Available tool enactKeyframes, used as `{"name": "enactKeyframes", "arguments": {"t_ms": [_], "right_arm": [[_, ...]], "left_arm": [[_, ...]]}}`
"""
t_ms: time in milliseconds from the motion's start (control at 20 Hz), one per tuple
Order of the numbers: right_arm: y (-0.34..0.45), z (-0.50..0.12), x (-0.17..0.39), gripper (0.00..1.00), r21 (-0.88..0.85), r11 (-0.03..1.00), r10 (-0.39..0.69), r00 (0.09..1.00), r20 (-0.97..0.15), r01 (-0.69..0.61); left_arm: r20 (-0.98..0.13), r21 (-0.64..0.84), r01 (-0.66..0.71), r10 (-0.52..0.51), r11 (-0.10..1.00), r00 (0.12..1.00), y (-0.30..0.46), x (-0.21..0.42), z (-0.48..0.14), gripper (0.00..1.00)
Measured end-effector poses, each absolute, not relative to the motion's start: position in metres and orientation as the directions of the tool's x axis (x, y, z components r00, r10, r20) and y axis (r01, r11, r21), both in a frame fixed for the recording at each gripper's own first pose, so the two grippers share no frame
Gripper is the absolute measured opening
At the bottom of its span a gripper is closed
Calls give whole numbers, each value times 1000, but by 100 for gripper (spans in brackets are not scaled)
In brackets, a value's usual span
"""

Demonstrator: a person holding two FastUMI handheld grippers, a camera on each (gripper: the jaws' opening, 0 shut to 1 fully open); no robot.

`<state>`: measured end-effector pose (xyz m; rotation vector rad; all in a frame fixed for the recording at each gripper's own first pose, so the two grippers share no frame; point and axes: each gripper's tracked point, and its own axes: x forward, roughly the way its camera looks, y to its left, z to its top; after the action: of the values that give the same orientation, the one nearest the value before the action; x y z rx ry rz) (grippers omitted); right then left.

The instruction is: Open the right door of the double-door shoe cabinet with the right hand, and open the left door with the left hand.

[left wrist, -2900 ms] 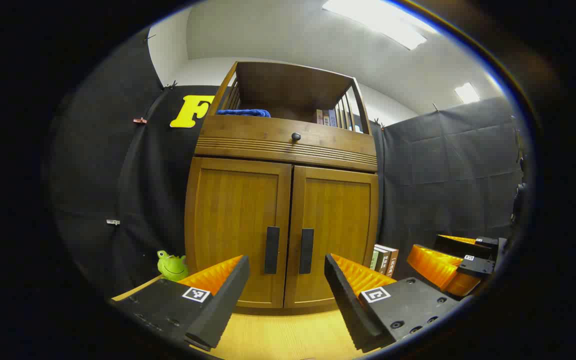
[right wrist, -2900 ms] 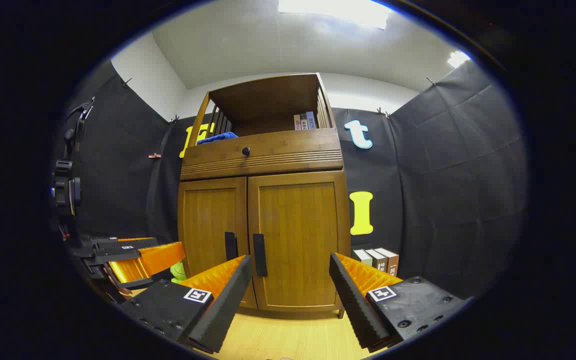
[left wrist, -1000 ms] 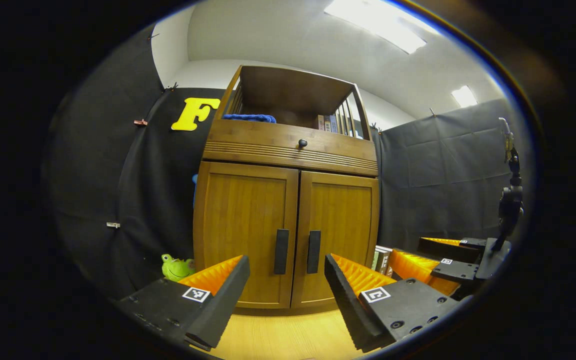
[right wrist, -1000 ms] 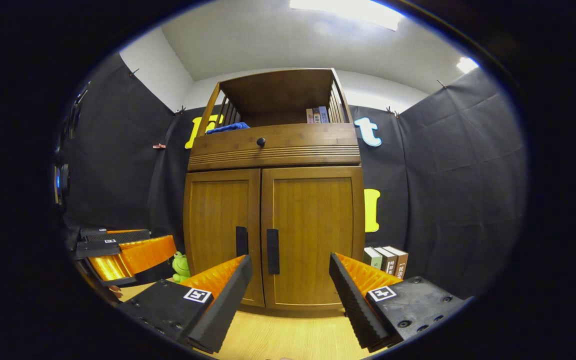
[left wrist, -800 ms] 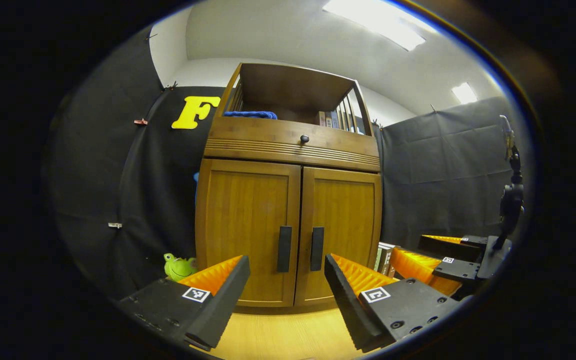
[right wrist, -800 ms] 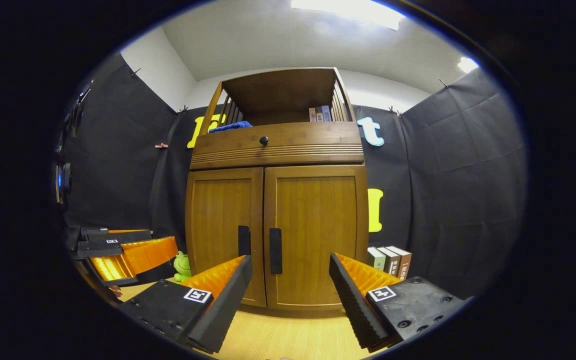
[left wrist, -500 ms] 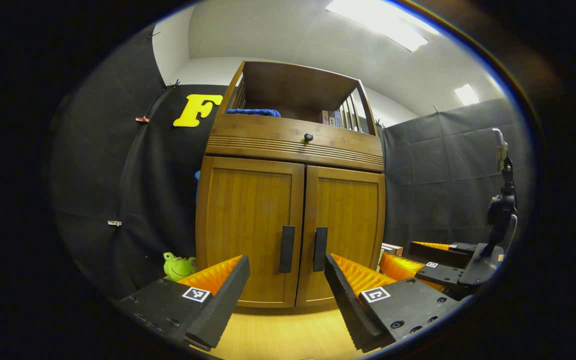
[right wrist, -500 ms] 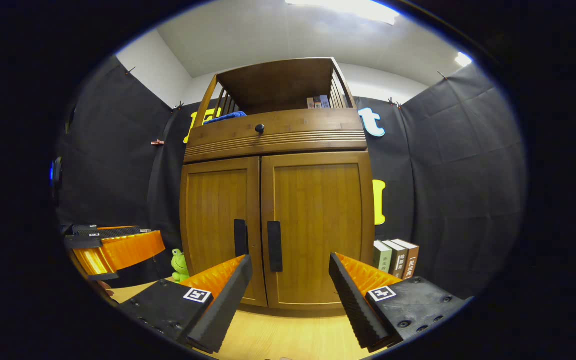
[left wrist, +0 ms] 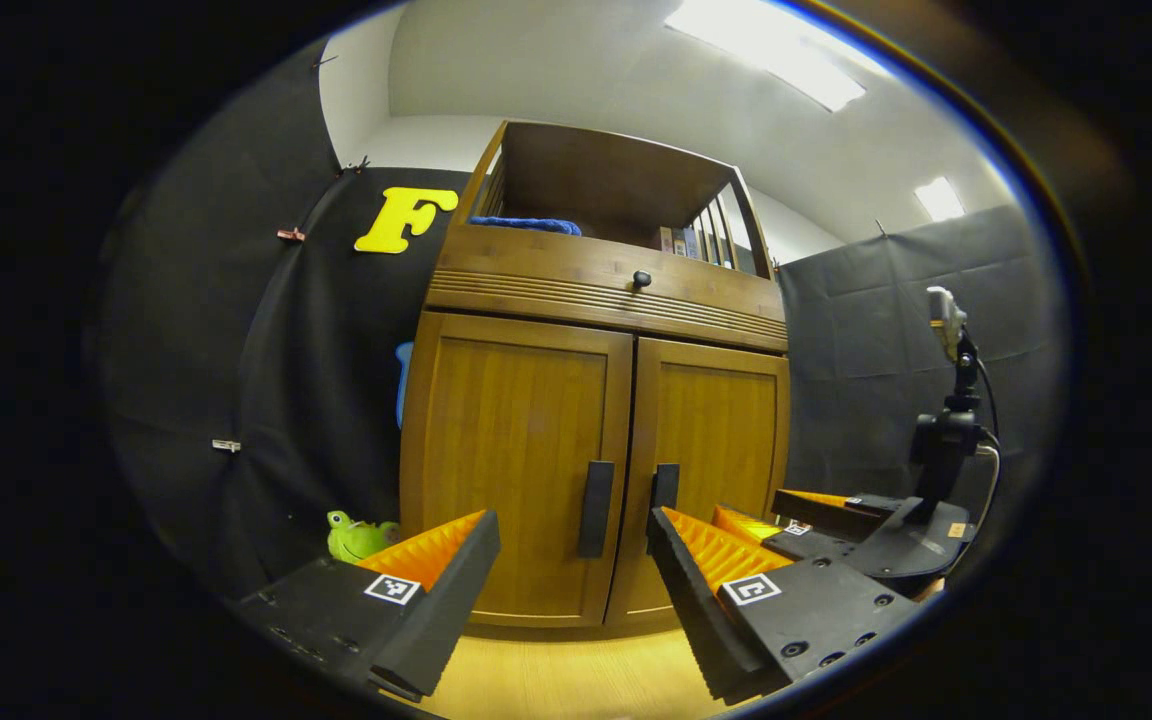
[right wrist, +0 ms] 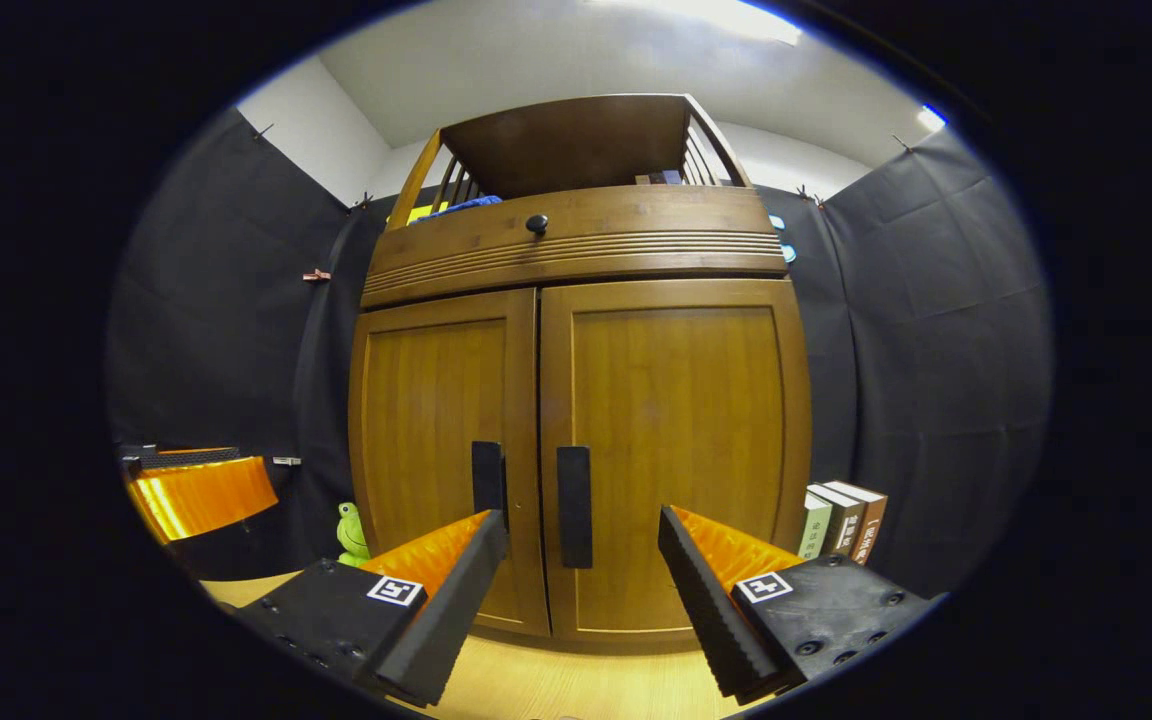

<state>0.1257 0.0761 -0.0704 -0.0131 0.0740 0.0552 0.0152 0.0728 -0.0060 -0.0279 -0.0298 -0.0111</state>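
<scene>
Approach step: both closed brown wooden cabinet doors (right wrist: 576, 450) are faced by right gripper (right wrist: 581, 590) and left gripper (left wrist: 574, 590), fingers spread; right black bar handle (right wrist: 574, 506) is to be pinched next

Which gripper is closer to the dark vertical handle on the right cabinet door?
Right. The right gripper sits open just before that handle; the left gripper hangs farther back, facing the left door.

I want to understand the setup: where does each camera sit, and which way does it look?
Left gripper view: rides the open left gripper, low, facing the cabinet's left door; the right gripper is farther right.
Right gripper view: rides the open right gripper, close before the right door; the left gripper is at far left.
Both share the cabinet and green frog toy.
</scene>
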Motion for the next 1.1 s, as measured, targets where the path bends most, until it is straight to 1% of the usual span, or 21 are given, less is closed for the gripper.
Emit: {"name": "enactKeyframes", "arguments": {"t_ms": [400,550,650,700,850,1050,1100], "right_arm": [[86,-86,179,97,-23,1000,11,998,-66,-12],[87,-102,195,95,-7,1000,9,995,-98,-10],[88,-109,204,96,-3,1000,-1,993,-116,1],[86,-112,211,92,-5,1000,-12,993,-120,11],[83,-120,223,87,-9,999,-33,992,-124,32],[80,-128,237,87,-46,997,-64,990,-124,59],[76,-131,240,77,-57,995,-84,989,-125,77]], "left_arm": [[23,-23,13,-12,1000,1000,91,10,-7,94],[24,-18,-1,2,1000,1000,99,10,-8,94],[28,-18,-4,4,1000,1000,102,11,-7,94],[25,-23,1,0,1000,1000,103,12,-8,94],[10,-34,6,-6,999,1000,111,16,-9,94],[7,-33,-16,16,999,1000,124,19,-10,94],[5,-34,-18,18,999,1000,127,20,-11,94]]}}
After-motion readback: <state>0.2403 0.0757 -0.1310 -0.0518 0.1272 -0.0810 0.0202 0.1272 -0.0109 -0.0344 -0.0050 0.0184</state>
